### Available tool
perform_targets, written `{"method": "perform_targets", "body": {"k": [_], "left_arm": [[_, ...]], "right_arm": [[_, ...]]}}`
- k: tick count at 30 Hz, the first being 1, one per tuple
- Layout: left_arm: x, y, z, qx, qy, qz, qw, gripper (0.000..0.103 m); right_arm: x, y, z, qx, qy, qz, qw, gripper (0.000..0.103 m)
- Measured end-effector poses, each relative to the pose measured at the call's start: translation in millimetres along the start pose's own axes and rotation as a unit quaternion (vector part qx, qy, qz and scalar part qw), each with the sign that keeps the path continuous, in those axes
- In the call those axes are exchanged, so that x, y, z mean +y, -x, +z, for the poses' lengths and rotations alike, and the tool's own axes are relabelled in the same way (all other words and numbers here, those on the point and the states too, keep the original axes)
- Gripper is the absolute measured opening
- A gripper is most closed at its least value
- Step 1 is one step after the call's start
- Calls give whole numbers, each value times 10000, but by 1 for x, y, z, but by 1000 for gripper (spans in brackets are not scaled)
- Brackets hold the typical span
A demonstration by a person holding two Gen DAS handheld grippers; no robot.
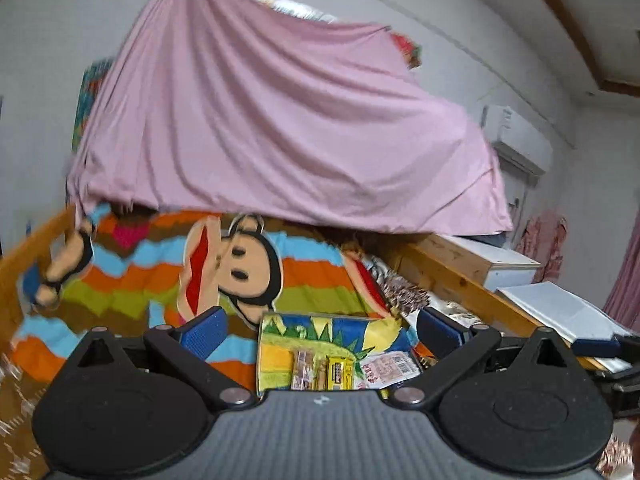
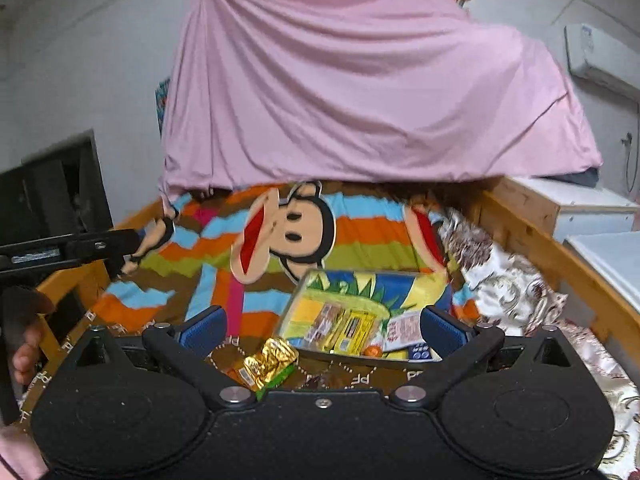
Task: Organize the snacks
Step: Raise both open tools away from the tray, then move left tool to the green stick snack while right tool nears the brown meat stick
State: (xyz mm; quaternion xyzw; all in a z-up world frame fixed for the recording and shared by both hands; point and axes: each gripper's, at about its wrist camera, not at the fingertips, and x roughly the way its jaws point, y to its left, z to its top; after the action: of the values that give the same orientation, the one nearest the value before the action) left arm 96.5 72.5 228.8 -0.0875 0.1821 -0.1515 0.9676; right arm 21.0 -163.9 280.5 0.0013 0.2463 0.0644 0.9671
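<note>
Between the spread fingers of the right gripper [image 2: 322,326], empty | gold-foil snack [image 2: 271,362] on the bed, partly cut off by the housing | left gripper [image 1: 320,330] released, empty | tray [image 2: 320,280] beyond holds blurred snack packets [image 2: 348,326] | pink sheet [image 2: 360,80] hides the headboard

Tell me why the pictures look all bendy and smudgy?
Left wrist view: the fisheye lens curves the walls, and motion smears the striped blanket at its left edge. Right wrist view: the same bending, and the pink sheet is soft, while the gold wrapper glints sharply.
</note>
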Motion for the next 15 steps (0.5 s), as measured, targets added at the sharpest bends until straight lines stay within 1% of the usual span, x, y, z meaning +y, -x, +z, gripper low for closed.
{"method": "perform_targets", "body": {"k": [2, 5, 7, 9, 12, 15], "left_arm": [[4, -25, -5, 84, 51, 189, 9998, 103], [11, -64, -18, 259, 77, 526, 9983, 103], [19, -92, -31, 414, 175, 625, 9970, 103], [31, -116, -48, 547, 378, 701, 9953, 103], [50, -138, -74, 699, 649, 914, 9912, 103], [65, -154, -92, 911, 563, 1155, 9875, 103]], "right_arm": [[1, -23, 1, 61, -6, 6, 10000, 102], [0, -65, -1, 226, -79, -106, 9997, 102], [-4, -98, -2, 462, -353, -61, 9983, 102], [-9, -130, -5, 661, -613, 44, 9959, 102], [-14, -174, -15, 956, -712, -4, 9929, 102], [-22, -219, -35, 1149, -720, -84, 9907, 102]]}}
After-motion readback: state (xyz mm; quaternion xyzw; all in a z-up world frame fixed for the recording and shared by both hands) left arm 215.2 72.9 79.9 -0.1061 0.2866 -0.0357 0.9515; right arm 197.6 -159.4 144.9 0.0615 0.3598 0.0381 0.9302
